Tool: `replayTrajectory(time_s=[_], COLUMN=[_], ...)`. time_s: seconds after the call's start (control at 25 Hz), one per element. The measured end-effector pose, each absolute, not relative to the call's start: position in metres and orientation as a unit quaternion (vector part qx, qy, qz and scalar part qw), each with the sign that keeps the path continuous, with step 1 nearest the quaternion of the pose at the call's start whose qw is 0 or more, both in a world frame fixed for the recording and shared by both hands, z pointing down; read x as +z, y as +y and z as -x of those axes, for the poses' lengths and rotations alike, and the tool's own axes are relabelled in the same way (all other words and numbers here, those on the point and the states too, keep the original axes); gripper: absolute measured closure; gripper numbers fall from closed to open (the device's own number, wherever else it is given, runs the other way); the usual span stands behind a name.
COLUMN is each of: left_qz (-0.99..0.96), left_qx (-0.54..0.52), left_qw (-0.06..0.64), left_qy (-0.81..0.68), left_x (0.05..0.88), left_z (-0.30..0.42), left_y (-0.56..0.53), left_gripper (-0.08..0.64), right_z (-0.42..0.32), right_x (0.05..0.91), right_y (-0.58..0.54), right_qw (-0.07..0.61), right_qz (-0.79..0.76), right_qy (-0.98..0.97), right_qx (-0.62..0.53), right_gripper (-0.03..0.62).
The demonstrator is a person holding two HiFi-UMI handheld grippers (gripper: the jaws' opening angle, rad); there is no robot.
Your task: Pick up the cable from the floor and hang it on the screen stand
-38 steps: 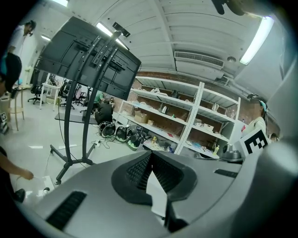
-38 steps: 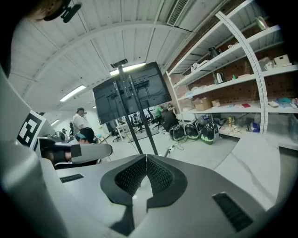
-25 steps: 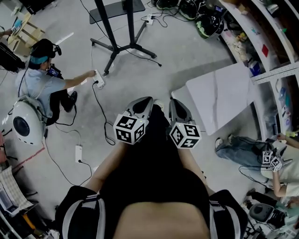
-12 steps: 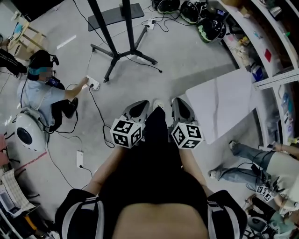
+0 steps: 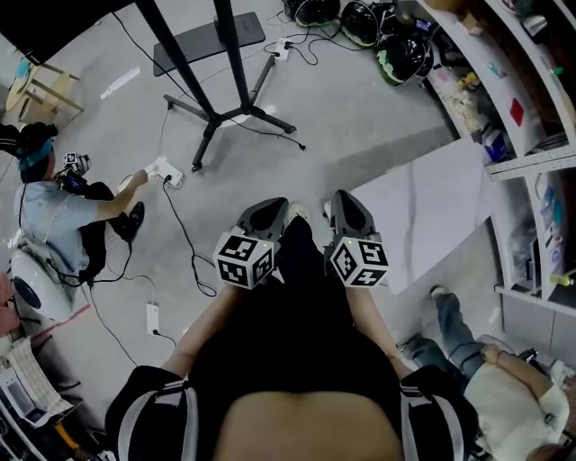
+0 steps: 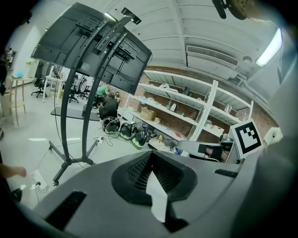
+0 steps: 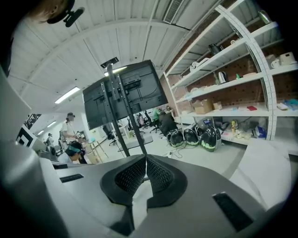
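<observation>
Bare floor [image 5: 360, 117] ahead, screen stand [image 5: 216, 114] legs beyond left, white table [image 5: 423, 212] crowding right, crouching person [image 5: 49, 212] left.

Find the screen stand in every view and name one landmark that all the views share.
Head view: screen stand at upper left, legs spread on the floor.
Left gripper view: screen stand at left, poles rising to the dark screen.
Right gripper view: screen stand at centre, above the jaws.
Shared landmark: helmets on the floor by the shelves.
</observation>
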State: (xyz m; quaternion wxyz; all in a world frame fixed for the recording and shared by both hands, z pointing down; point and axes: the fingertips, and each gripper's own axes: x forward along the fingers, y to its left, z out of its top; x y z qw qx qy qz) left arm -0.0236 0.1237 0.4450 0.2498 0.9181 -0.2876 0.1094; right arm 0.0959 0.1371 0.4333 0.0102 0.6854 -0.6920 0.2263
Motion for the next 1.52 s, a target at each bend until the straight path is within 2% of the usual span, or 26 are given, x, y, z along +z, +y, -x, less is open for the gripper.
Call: replayTrajectory(time_s=[0.92,1.52], left_qz=[-0.901,-0.915], left_qx=[0.127,0.144], left_qw=[0.248,0.222], left_qy=[-0.332,-0.303], left_x=[0.447,0.444], left_z=[-0.054,-0.061], left_y=[-0.039,-0.112], left_gripper=[0.552,0.552], right_z=[-0.181,-0.181], right_x=[0.444,0.453], right_y=[-0.03,-0.084], right_qw=[0.011,0.003], right_qz=[-0.653,-0.658], right_qy=[-0.714,-0.7], right_qx=[0.254,0.278], right_gripper=[0.569,0.569])
